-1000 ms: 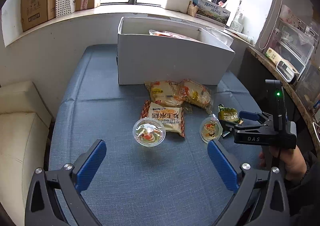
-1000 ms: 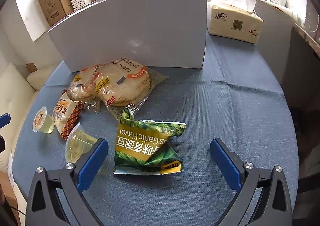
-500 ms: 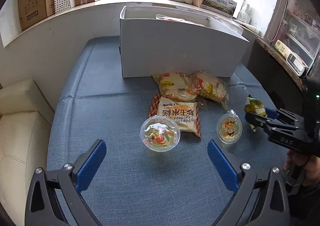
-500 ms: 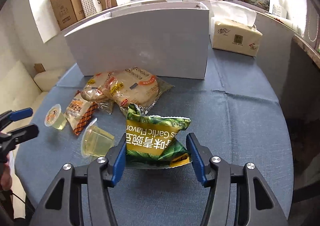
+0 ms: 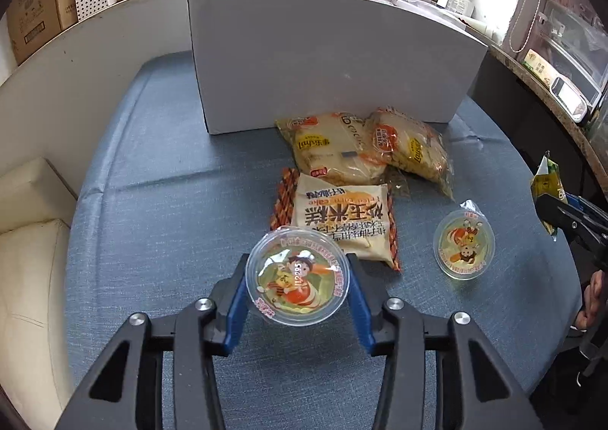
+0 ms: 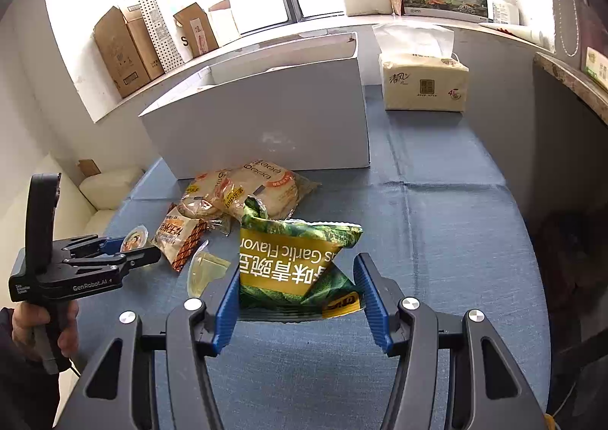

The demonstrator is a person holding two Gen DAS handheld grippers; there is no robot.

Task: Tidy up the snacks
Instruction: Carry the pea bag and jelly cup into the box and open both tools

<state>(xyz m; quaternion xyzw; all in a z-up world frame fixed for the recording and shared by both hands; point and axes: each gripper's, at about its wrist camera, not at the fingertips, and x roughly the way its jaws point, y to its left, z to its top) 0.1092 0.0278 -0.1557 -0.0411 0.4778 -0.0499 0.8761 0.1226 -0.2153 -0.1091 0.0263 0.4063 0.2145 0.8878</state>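
Note:
My left gripper (image 5: 296, 289) is shut on a clear jelly cup (image 5: 296, 282) with a cartoon lid, held just above the blue table. My right gripper (image 6: 300, 293) is shut on a green garlic-flavor pea bag (image 6: 296, 266), lifted off the table; the bag also shows in the left wrist view (image 5: 547, 183). A second jelly cup (image 5: 464, 247) stands on the cloth to the right. An orange corn cake packet (image 5: 342, 221) and two bread packets (image 5: 334, 148) (image 5: 410, 148) lie in front of the white box (image 5: 323, 61).
The white open box (image 6: 266, 126) stands at the back of the blue table (image 6: 456, 224). A tissue pack (image 6: 423, 86) sits right of it. Cardboard boxes (image 6: 125, 49) line the window sill. A cream sofa (image 5: 26, 240) borders the table's left edge.
My left gripper closed on the jelly cup and lifted it. My right gripper raised the green bag off the table.

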